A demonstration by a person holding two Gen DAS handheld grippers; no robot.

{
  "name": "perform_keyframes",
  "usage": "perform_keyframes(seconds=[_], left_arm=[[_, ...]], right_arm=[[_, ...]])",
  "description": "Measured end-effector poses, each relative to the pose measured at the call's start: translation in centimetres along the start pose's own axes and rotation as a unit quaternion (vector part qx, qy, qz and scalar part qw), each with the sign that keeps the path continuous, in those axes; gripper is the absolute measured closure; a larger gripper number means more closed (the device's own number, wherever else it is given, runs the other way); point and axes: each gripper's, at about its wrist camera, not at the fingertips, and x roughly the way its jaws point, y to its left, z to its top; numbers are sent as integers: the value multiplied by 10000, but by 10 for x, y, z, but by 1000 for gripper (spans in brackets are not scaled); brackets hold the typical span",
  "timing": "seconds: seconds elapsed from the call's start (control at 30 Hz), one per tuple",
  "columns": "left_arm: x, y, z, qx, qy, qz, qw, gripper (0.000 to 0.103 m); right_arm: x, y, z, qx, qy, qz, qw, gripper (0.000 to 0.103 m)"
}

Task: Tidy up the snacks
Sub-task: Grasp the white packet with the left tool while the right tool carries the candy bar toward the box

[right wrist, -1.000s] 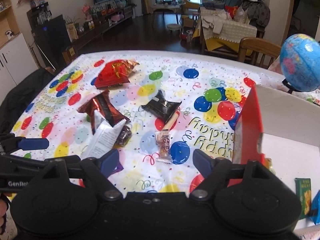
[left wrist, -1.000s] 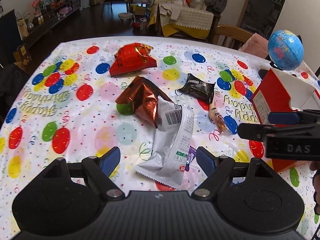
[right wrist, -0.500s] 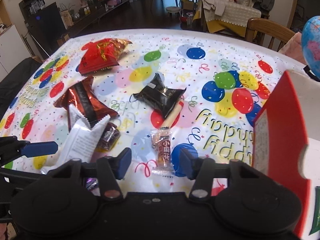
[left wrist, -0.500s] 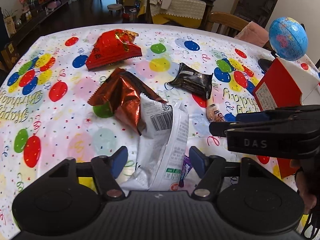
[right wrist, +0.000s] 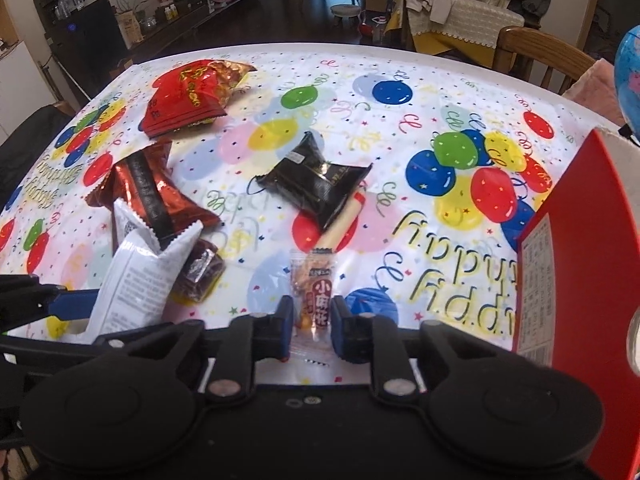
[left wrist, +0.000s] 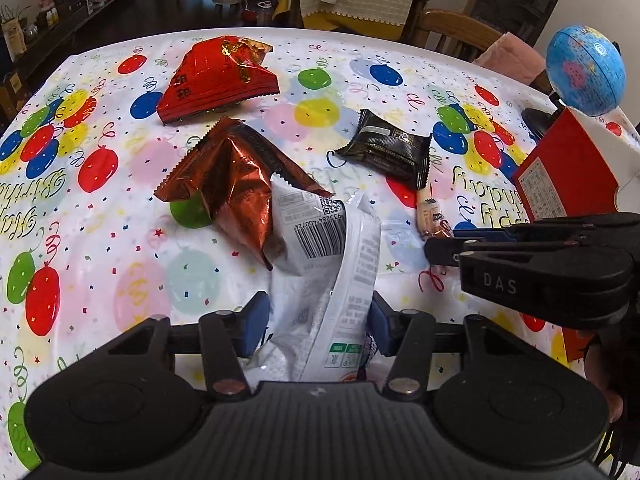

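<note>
While my left tool has been closing, its pads now pinch the near end of the white bag, which lies toward the worktop's near edge under a copper bag. My right tool has closed too, nearly shut on a small clear candy pack near that edge, beside the red box at the right edge.
</note>
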Motion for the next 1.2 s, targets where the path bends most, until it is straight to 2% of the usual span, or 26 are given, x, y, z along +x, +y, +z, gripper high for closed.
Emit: perform_keyframes(seconds=[0.07,0.37,0.8,1.2], left_arm=[[-2,-1,0,10,-44,-13,10000,65],[-15,1,0,-65,-79,-66,9999,74],[-64,-9,-7,-86,-259,-160,9995,76],[-122,-50,-8,195,-756,-313,9965,76]], right_arm=[[-1,1,-1,-11,-16,-35,10000,89],[-24,2,-6,105,-160,-83,9998,90],[-90,3,-24,339,-499,-49,9982,90],[-164,-8,-41,364,-1052,-138,9937,90]])
